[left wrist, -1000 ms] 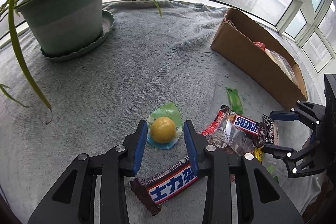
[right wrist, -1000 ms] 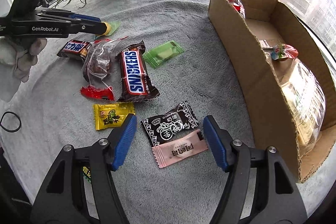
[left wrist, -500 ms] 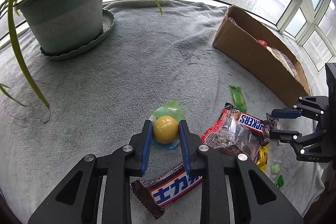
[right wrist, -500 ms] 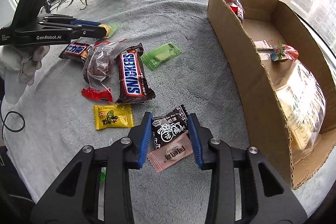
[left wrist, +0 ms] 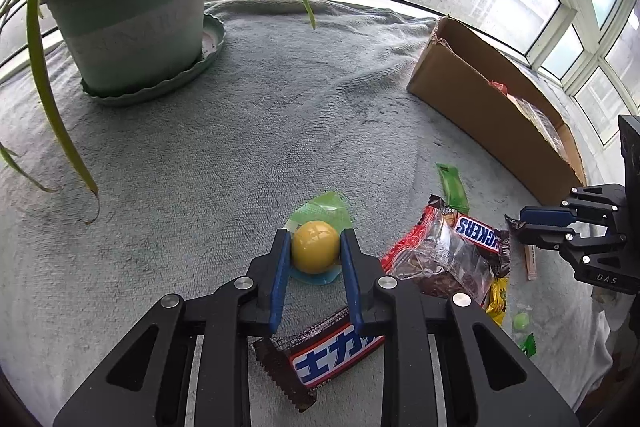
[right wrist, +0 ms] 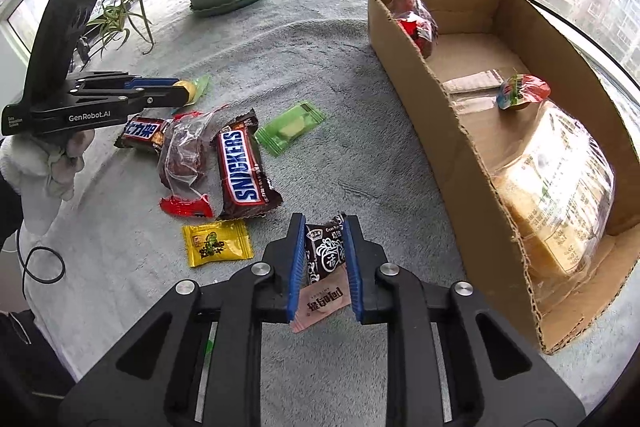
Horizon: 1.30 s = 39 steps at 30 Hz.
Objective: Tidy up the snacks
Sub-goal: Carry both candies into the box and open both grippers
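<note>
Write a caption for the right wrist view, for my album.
Right gripper closing on a black snack packet, beside a cardboard box holding snacks.

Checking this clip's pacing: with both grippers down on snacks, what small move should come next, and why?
Probably finish the right gripper's squeeze, then lift. Its jaws are closing with the black snack packet between them, buckled, a pink packet lying under it. The left gripper is clamped on the yellow ball snack. The cardboard box stands open at the right, ready for both.

Black grippers, blue-padded fingers (right wrist: 297, 263), silver screws; "GenRobot.AI" lettering; white glove (right wrist: 48, 163)
</note>
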### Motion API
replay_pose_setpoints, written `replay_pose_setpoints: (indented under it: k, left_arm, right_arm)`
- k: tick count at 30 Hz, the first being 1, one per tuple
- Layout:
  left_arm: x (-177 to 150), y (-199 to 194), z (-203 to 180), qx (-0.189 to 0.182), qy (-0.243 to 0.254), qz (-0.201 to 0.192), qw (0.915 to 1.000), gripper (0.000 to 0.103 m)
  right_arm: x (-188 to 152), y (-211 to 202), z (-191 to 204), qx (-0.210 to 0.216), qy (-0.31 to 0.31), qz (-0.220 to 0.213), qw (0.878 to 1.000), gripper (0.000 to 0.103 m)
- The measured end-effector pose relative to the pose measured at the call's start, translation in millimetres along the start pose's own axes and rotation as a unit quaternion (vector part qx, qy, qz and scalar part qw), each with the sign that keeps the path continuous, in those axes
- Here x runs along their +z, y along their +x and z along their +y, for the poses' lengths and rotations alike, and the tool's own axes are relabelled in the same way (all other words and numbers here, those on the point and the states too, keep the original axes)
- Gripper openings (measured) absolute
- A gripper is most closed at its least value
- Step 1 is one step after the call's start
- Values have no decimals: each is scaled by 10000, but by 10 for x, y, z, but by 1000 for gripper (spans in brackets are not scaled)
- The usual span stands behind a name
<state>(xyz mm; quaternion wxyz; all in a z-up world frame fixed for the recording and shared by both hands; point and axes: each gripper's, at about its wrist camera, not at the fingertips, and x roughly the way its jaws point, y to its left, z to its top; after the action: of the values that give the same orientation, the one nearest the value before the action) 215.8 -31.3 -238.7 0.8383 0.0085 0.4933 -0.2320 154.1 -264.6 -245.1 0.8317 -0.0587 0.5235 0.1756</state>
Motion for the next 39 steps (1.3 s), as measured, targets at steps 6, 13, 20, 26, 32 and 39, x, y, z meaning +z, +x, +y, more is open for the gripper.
replay_pose_setpoints:
  k: [6, 13, 20, 26, 32, 39]
  left_arm:
    - [-2, 0, 1, -11, -3, 0, 10000, 23]
    - [4, 8, -16, 22, 37, -34, 10000, 23]
    - [-5, -69, -15, 6, -35, -148, 9999, 23]
    - [80, -309, -57, -66, -41, -415, 9991, 23]
    - [245, -517, -208, -191, 90, -681, 9975, 23]
    - [507, -618, -521, -408, 367, -905, 9944, 23]
  right_arm:
    - [-81, 52, -92, -14, 122, 72, 9999, 10]
    - [-40, 44, -50, 103, 42, -101, 9999, 9]
    - [14, -134, -8, 130, 117, -421, 9990, 9]
    - [99, -425, -38, 139, 187, -782, 9967, 9]
    - [192, -693, -130, 40, 249, -1067, 9940, 9]
    - [251, -957, -441, -256, 443, -1317, 9900, 9]
